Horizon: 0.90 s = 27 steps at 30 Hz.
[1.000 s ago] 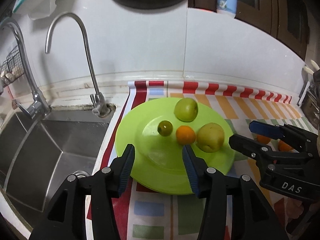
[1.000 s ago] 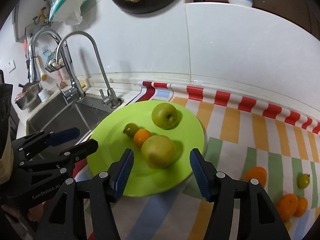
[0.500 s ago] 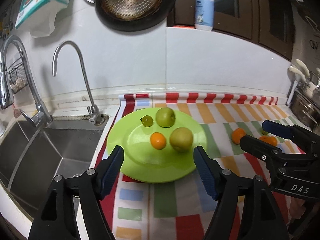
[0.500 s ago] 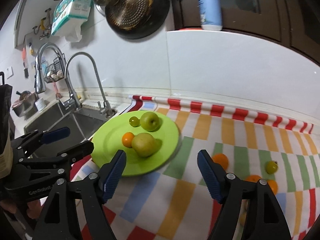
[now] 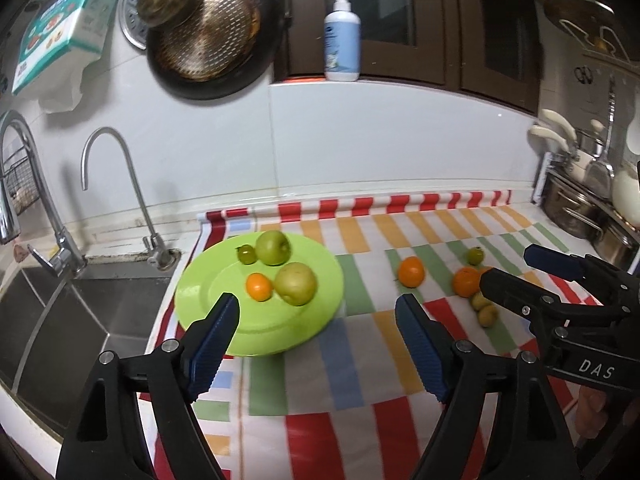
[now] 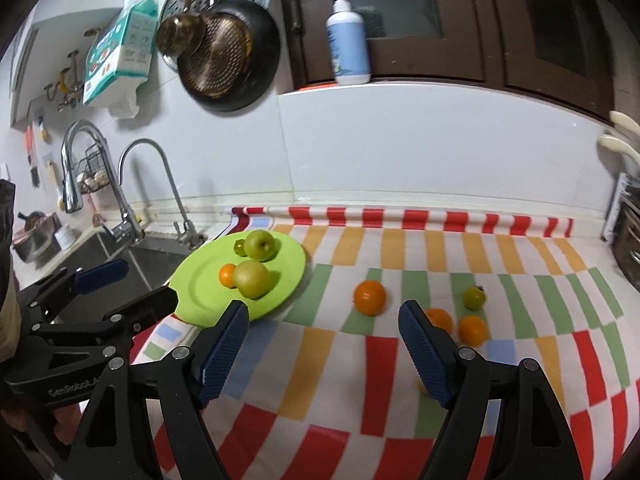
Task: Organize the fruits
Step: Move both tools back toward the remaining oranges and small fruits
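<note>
Left wrist view: we hold our left gripper (image 5: 316,312) with jaws wide apart and nothing between them; they have just been opening. Ahead of the left jaw sits the green plate (image 5: 208,292) carrying a green apple (image 5: 273,247), a pear (image 5: 296,283), a small orange (image 5: 259,286) and a small green fruit (image 5: 246,254). Beyond the right jaw, loose oranges (image 5: 411,271) lie on the striped cloth (image 5: 360,360) over the counter. Our right gripper (image 6: 322,318) also stands open and empty, jaws just widened, an orange (image 6: 370,297) ahead between them.
</note>
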Motion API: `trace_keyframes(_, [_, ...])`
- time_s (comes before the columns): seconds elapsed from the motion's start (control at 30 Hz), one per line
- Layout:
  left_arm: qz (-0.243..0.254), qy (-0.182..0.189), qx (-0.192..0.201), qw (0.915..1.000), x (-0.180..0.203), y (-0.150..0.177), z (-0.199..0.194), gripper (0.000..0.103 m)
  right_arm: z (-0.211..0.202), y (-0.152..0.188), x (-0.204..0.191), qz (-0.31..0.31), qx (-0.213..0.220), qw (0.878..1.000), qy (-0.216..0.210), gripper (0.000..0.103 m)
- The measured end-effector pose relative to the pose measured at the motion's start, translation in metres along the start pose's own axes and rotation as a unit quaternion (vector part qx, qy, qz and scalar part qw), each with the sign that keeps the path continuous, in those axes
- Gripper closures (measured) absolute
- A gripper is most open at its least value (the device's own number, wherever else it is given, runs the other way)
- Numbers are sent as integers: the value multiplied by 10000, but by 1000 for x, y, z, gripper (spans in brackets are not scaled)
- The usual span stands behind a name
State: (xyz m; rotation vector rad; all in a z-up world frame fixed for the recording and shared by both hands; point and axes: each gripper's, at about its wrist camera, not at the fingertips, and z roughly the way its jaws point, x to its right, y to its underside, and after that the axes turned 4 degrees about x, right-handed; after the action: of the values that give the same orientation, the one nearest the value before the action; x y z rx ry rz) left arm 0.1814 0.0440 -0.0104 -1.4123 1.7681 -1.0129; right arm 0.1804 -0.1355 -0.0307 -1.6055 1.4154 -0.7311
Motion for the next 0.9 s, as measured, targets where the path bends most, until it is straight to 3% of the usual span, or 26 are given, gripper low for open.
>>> trace_keyframes(0.43, [389,534,117,9977,39,0,-6,23,-38,14,34,322,60,9970,702,25])
trace_keyframes(0.9, [640,811,11,9947,48,-5,30,23,-21,28,53,633,-205,9912,1141,25])
